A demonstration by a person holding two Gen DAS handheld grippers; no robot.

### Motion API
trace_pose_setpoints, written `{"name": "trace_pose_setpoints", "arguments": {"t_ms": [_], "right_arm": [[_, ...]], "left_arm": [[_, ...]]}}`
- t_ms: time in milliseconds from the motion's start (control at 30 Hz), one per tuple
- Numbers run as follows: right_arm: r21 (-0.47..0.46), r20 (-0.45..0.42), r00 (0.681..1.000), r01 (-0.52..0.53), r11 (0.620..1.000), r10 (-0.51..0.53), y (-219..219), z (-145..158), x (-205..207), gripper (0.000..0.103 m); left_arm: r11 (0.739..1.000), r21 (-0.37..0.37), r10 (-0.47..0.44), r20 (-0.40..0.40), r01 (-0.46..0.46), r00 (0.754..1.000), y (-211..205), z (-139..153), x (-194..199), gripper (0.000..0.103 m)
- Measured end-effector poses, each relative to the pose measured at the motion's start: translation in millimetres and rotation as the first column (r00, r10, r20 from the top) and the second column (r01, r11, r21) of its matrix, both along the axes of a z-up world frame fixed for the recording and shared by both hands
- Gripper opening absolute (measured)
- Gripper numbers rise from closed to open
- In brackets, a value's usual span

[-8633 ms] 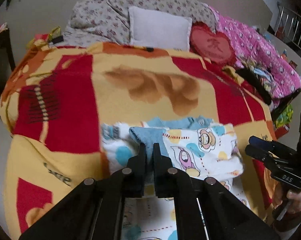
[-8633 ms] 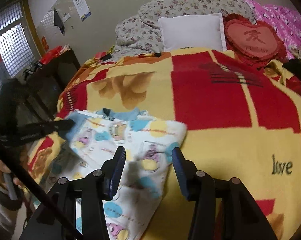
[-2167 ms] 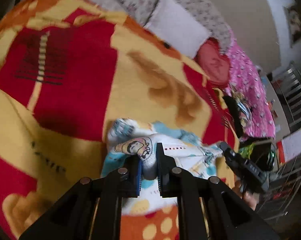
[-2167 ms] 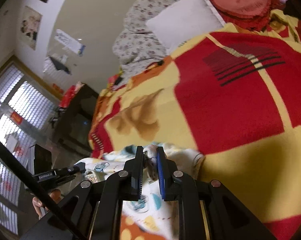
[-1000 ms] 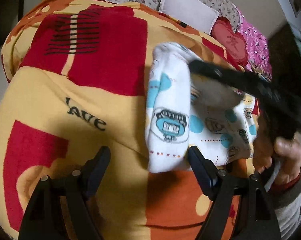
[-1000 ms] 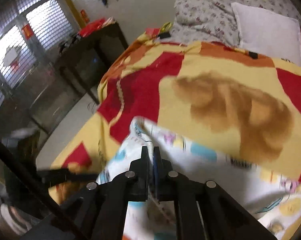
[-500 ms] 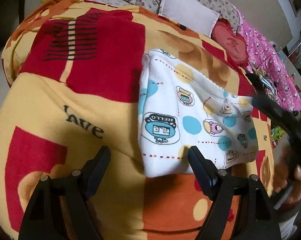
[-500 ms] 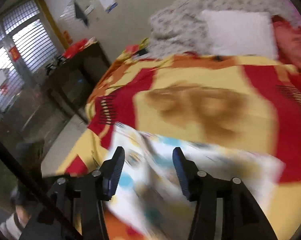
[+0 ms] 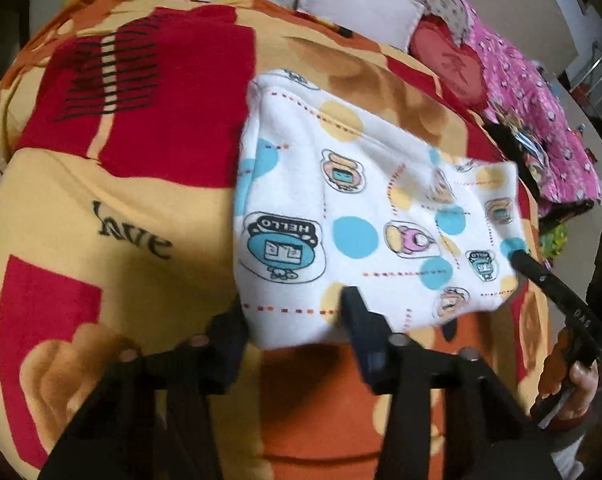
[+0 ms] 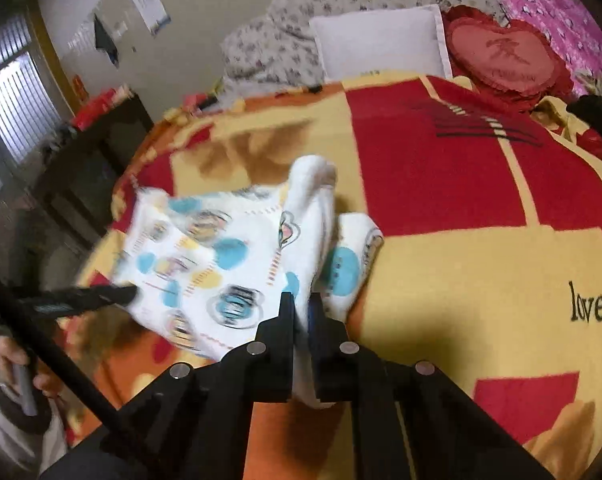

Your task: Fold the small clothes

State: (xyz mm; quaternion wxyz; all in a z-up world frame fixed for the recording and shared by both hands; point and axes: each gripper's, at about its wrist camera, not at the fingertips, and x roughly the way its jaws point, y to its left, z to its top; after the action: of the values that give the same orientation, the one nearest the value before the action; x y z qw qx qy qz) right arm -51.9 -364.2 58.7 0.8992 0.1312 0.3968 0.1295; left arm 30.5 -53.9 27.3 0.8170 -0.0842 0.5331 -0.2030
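"HELLO" read on cartoon-print garment (image 9: 341, 216), "love" on blanket (image 10: 501, 272), garment edge straddled by closing left gripper (image 9: 293, 320), fabric fold pinched by right gripper (image 10: 301, 312), jaws closing.

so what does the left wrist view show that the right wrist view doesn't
Only the left wrist view: the jaws of the left gripper from behind, closing, with the near edge of the garment between them, and a metal railing far right.
Only the right wrist view: the right gripper closing on a pinched-up fold, plus a barred window and a dark cabinet.
Both: the garment on the blanket, the white pillow and the heart cushion.
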Motion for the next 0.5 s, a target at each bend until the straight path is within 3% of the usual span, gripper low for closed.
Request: {"name": "trace_pose_setpoints", "arguments": {"t_ms": [133,267,400,500], "right_arm": [[0.044,-0.014,1.000,0.016,0.999,-0.015,-7.2,-0.3,-11.5,0.007],[0.050,-0.093,0.995,0.043,0.998,-0.038,-9.9,-28.9,2.3,0.008],[0.075,-0.015,0.996,0.092,0.993,-0.091,-18.7,-12.9,0.5,0.013],[0.036,0.053,0.994,0.093,0.995,-0.095,-17.2,7.7,-5.2,0.013]], "left_arm": [[0.998,0.052,-0.027,0.035,0.025,0.999,-5.9,1.2,-5.0,0.043],[0.999,0.035,-0.003,0.020,0.003,1.000,-4.5,-5.6,-3.8,0.043],[0.998,0.056,0.004,0.041,-0.006,0.999,0.5,3.8,-12.4,0.043],[0.993,0.111,0.031,0.125,-0.045,0.992,3.9,24.6,-19.5,0.043]]}}
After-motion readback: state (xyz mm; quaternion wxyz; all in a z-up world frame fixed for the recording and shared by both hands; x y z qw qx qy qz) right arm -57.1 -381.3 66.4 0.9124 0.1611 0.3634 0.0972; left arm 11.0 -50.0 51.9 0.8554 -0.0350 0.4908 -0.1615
